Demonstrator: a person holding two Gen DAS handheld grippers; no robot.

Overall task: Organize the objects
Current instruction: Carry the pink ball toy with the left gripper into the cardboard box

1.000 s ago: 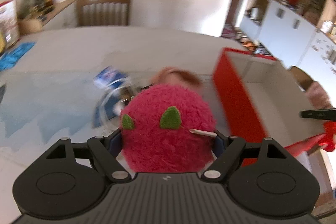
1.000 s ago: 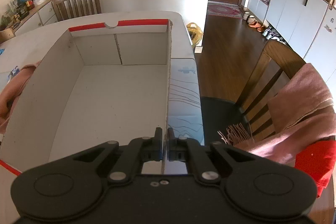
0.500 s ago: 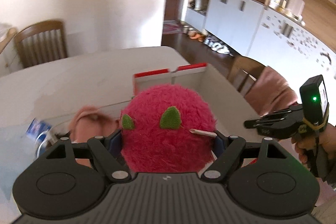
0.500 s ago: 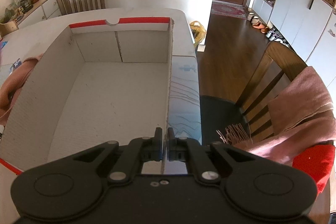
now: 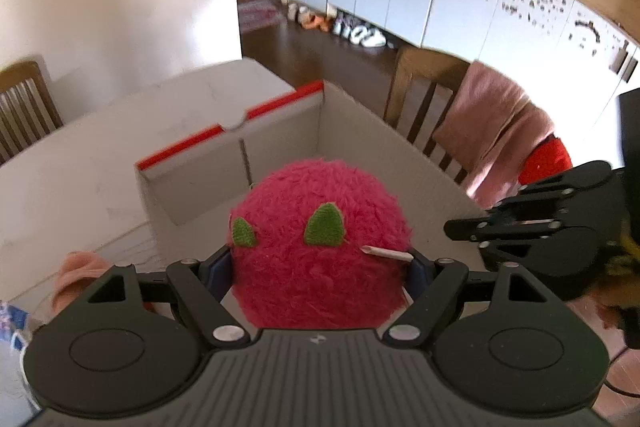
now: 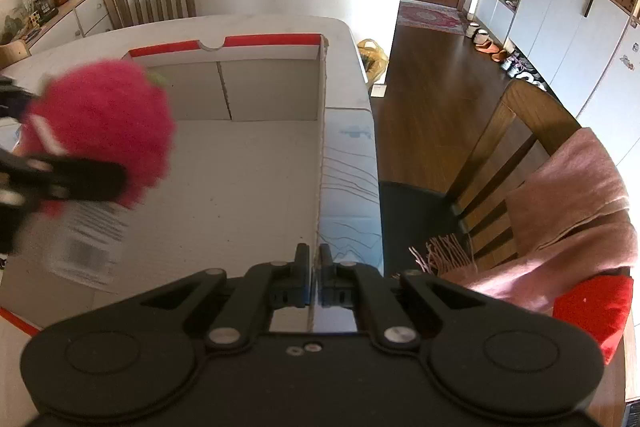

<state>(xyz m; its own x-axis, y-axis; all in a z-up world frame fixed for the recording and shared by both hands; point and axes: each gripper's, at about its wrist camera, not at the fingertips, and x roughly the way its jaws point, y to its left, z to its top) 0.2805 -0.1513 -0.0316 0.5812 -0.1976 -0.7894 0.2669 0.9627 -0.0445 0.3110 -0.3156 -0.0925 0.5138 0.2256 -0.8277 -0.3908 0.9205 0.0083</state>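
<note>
On the white desk [image 6: 256, 27] the box [image 6: 224, 187] is lying bare while the left tool [image 5: 320, 259] is pinching the pink plush [image 5: 320, 243] just above it, and the right tool [image 6: 314, 283] is clamping its wall, so packing is barely starting.

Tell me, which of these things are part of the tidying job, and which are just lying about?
Part of the job:
- fluffy pink plush ball with green felt leaves, held in the left tongs
- open white cardboard box with red edge, wall pinched by the right tongs

Just lying about:
- pink scarf on a wooden chair
- red cushion
</note>
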